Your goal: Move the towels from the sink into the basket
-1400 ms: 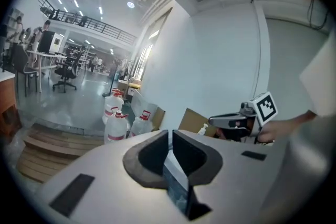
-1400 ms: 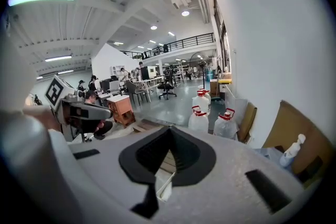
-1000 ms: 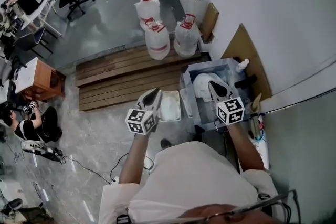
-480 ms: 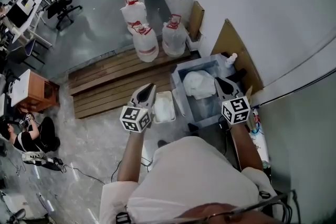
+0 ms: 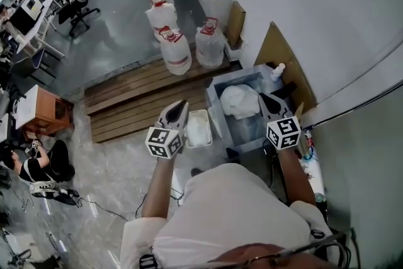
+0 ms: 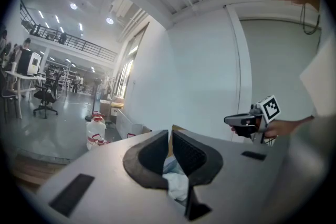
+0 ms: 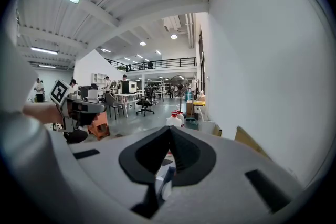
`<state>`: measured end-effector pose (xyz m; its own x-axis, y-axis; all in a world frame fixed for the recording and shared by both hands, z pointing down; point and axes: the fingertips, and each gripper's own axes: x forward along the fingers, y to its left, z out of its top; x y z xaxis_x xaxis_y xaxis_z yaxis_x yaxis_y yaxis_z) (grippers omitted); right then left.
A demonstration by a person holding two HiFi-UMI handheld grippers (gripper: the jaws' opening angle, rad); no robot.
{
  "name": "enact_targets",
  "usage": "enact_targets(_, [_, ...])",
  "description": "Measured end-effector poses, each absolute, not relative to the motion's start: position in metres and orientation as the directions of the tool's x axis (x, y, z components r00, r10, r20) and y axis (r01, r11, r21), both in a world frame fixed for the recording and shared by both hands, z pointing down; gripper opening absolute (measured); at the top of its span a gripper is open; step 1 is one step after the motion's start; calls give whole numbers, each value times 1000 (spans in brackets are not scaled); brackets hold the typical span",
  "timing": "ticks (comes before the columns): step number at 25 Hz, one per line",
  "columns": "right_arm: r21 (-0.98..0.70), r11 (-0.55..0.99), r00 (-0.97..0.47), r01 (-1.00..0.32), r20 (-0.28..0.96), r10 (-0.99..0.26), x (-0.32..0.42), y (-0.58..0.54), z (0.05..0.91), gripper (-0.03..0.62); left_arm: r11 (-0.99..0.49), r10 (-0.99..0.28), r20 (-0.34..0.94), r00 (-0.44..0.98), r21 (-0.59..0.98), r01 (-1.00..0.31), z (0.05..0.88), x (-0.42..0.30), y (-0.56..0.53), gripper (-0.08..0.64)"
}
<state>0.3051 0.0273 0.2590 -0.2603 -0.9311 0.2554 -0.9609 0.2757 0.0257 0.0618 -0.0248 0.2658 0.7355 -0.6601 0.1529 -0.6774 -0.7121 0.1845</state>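
A crumpled white towel (image 5: 238,101) lies in the grey sink (image 5: 252,130) by the wall. Left of the sink stands a small white basket (image 5: 188,138) with a white towel (image 5: 199,127) in it. My left gripper (image 5: 181,105) hangs above the basket's left edge, shut with nothing between its jaws (image 6: 170,132). My right gripper (image 5: 262,97) hovers over the sink's right side, just right of the towel, also shut and empty (image 7: 169,128). Each gripper shows in the other's view: the right gripper (image 6: 247,120) and the left gripper (image 7: 84,107).
Three large water jugs (image 5: 177,50) stand on a wooden pallet (image 5: 138,97) beyond the basket. Cardboard (image 5: 280,50) leans on the wall behind the sink, and a small bottle (image 5: 276,71) stands at its back corner. A wooden cabinet (image 5: 41,107) and a seated person (image 5: 38,164) are far left.
The head view has shifted a little. The right gripper, earlier over the towel in the sink, is now just right of it. Both grippers stay shut.
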Motion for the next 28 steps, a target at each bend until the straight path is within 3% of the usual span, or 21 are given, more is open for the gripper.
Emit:
enact_targets(12, [-12,271,-262,-963,299,-918,305,22,279,0,-708,-646,187,740,214,-672,285,72,-21,26])
enact_targets(28, [-64,331,-314,-941,521,-794,321,-17,405,37,-669,-614,308,726,284,-687,373,118,-26,26])
